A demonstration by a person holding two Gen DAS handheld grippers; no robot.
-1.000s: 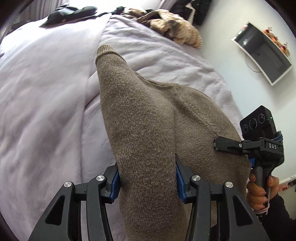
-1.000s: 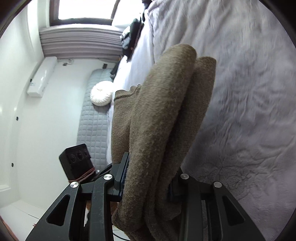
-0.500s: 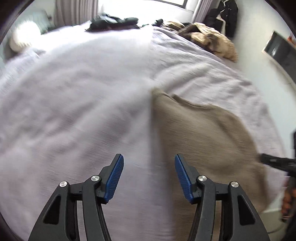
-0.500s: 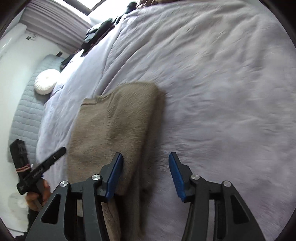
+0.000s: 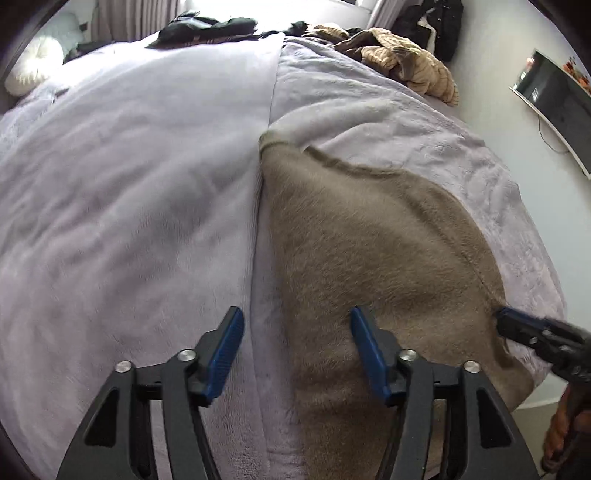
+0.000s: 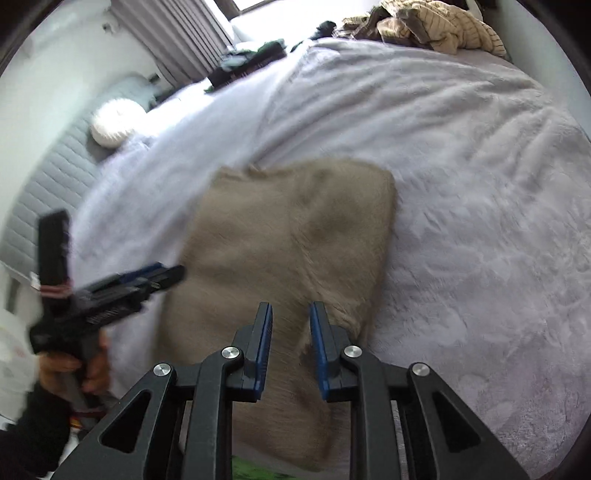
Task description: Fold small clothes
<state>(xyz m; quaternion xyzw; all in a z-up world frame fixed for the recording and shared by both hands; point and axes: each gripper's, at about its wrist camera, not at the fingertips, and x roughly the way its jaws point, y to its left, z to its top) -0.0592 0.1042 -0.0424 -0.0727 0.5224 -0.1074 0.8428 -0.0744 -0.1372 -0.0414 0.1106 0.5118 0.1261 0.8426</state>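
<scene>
A taupe knitted sweater (image 5: pixel 373 251) lies folded on the lilac bed cover (image 5: pixel 129 184); it also shows in the right wrist view (image 6: pixel 291 240). My left gripper (image 5: pixel 295 350) is open and empty, hovering over the sweater's left edge. My right gripper (image 6: pixel 290 343) is open with a narrow gap, empty, above the sweater's near end. The right gripper's tip (image 5: pixel 517 330) shows at the sweater's right edge in the left wrist view. The left gripper (image 6: pixel 147 280) shows beside the sweater's left side in the right wrist view.
A pile of tan and striped clothes (image 5: pixel 406 62) lies at the far right of the bed, also in the right wrist view (image 6: pixel 436 29). Dark garments (image 5: pixel 207 27) lie at the far edge. A round white cushion (image 6: pixel 114 123) sits by the grey headboard. A wall monitor (image 5: pixel 554 107) hangs at right.
Both grippers let go of the sweater, which was held up and now lies flat on the bed. Both grippers drew back; the right jaws narrowed since half a second ago.
</scene>
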